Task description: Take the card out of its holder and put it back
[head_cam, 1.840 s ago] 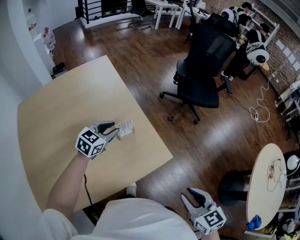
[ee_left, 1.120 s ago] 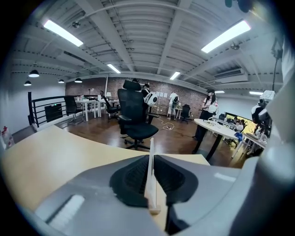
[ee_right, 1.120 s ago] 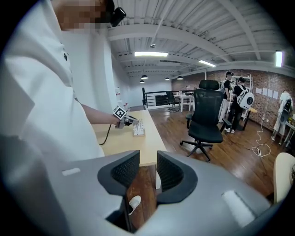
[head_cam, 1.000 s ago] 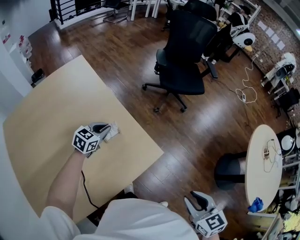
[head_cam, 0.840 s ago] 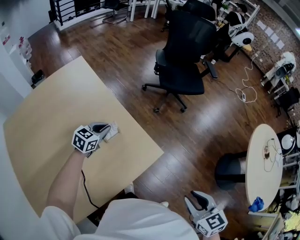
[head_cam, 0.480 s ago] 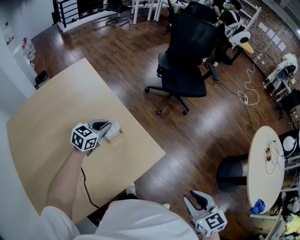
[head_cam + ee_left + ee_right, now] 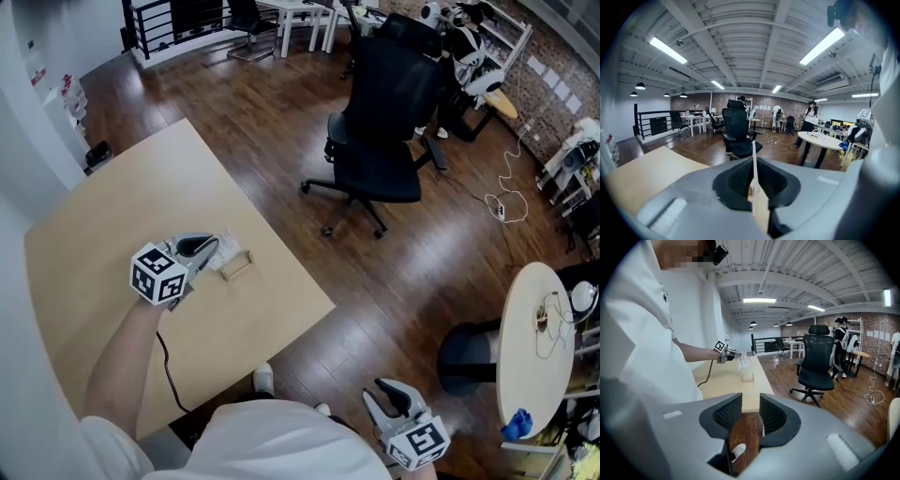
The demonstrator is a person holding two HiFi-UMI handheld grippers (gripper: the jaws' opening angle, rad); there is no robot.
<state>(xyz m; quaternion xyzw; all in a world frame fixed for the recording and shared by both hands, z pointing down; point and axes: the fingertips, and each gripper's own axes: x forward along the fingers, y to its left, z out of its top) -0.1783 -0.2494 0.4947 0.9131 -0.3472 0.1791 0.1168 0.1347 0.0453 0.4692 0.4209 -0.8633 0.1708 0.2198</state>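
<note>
Stage: first half of the task, judged complete; the second half is not begun.
Done: the card (image 7: 741, 360) is out of its holder (image 7: 236, 265) and hangs in the air just above and beside it, no longer touching it.
Left to do: lower the card back over the holder, seat its lower edge in the slot, then release it.
Tabletop (image 7: 112, 216): carries the holder near its right edge; nothing else lies on it in the head view.
Left tongs (image 7: 208, 251): clamped together on the card, which stands edge-on and upright between the pads in the left gripper view.
Right tongs (image 7: 746, 414): apart and empty, held low beside the person's body, well away from the tabletop; only wooden floor and a shoe show through the gap.
Count, tabletop: one.
Count, tongs: two, one in each hand.
Count, holder: one, small and pale wood in colour, lying empty.
Count, card: one, white with dark print too small to read.
</note>
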